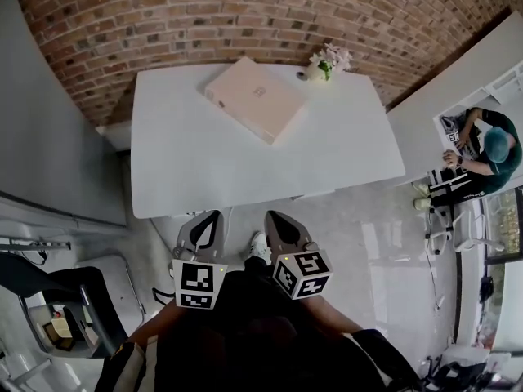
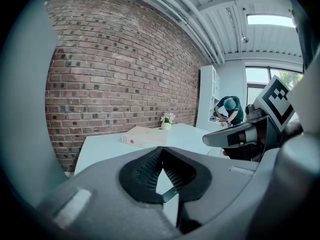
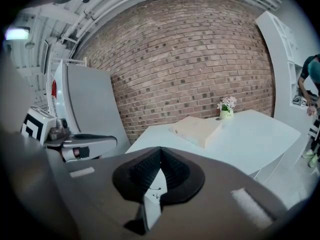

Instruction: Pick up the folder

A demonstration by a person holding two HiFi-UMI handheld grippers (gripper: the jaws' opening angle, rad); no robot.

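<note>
Closest to the person, the left tool point(image 1: 211, 217) and the right tool point(image 1: 274, 219) are held side by side, low before the body, and both point toward the desk point(image 1: 196, 170). Each tool has its two jaws pressed together, with nothing between them. Each carries a cube with black and white square markers point(image 1: 198, 284); these are patterns only, not words.

Both tools are over the grey floor point(image 1: 368, 251), a little short of the desk's near edge.

The folder point(image 1: 255, 98) lies flat on the far half of the white desk, turned at an angle to the edges, well apart from both tools. It is pale beige. There is a small mark on its top cover and a small red spot on its side, both too small to read.

Just beyond the folder, near the far edge, a small vase with pale flowers point(image 1: 324, 64) stands. Behind the desk is a brick wall point(image 1: 245, 15). Far to the right a person point(image 1: 482, 158) bends over another surface.
</note>
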